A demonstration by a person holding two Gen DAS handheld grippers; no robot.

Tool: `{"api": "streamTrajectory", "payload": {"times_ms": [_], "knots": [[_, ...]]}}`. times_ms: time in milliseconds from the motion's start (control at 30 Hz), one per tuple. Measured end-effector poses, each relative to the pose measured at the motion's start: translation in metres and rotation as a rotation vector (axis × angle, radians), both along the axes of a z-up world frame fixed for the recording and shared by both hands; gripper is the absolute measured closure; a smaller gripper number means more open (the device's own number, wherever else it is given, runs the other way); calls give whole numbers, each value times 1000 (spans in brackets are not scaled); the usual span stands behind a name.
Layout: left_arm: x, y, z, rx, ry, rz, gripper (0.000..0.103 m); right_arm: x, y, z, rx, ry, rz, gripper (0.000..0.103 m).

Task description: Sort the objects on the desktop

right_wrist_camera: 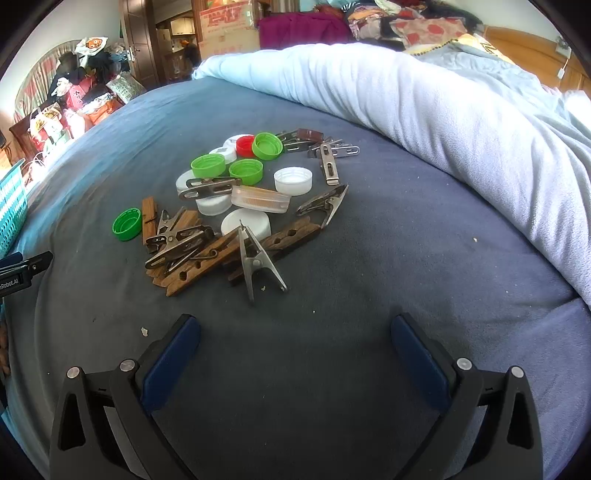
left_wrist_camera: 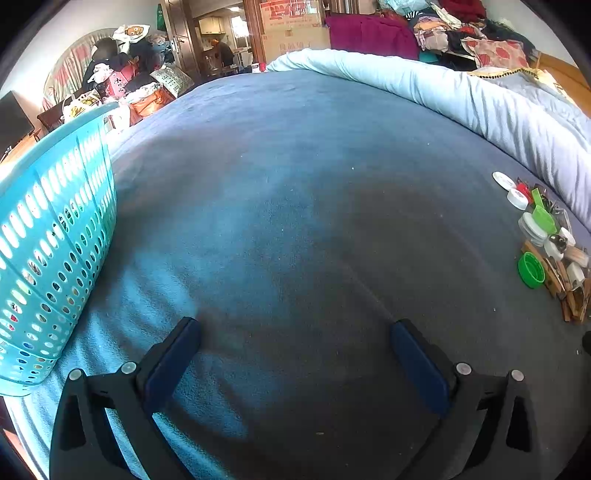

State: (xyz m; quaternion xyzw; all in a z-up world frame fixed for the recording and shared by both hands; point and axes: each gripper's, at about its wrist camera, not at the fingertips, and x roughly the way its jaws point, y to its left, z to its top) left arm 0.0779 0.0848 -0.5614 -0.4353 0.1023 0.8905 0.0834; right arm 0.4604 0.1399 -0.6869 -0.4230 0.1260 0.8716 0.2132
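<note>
Right gripper [right_wrist_camera: 295, 332]: I hold it released, fingers spread wide and empty, low over the blue blanket [right_wrist_camera: 406, 258], aimed at the pile
Left gripper [left_wrist_camera: 295, 336]: also released and empty, over a bare stretch of blanket; its tip shows at the left edge of my right view
Nearest piece: a metal clip [right_wrist_camera: 258, 264] stands propped on its legs just ahead of my right fingers, leaning on the wooden clothespins [right_wrist_camera: 207, 258]
Pile: bottle caps and clips lie mixed and touching, among them green caps [right_wrist_camera: 245, 171], white caps [right_wrist_camera: 293, 180], one red cap [right_wrist_camera: 245, 144], a clear ribbed lid [right_wrist_camera: 260, 199], and more metal clips behind [right_wrist_camera: 328, 164]
Stray cap: one green cap [right_wrist_camera: 127, 224] on its side beside a clothespin
Basket: the teal basket [left_wrist_camera: 55, 240] stands at my left, well apart from the pile; I take it for the sorting bin
Risk, tangle: clips overlap the pins, so closing on one may drag its neighbours along
Risk, soft ground: the blanket gives way, so a flat cap may tilt or slip from my pads
Risk, propped clip: a nudge from a fingertip may tip it before I close
Risk, quilt: the pale quilt [right_wrist_camera: 461, 122] lies near, and a flicked cap could roll under its fold
Writing: "nRobot.AI" reads on the left gripper's body in my right view; red print on the cardboard boxes [right_wrist_camera: 229, 26] is too blurred to read
</note>
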Motion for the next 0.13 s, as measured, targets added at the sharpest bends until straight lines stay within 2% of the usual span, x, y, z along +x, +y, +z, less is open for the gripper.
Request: {"api": "streamTrajectory", "payload": {"times_ms": [133], "knots": [[0,0,0,2,-2,0,0,0,0,0,0,0,0,0]]}}
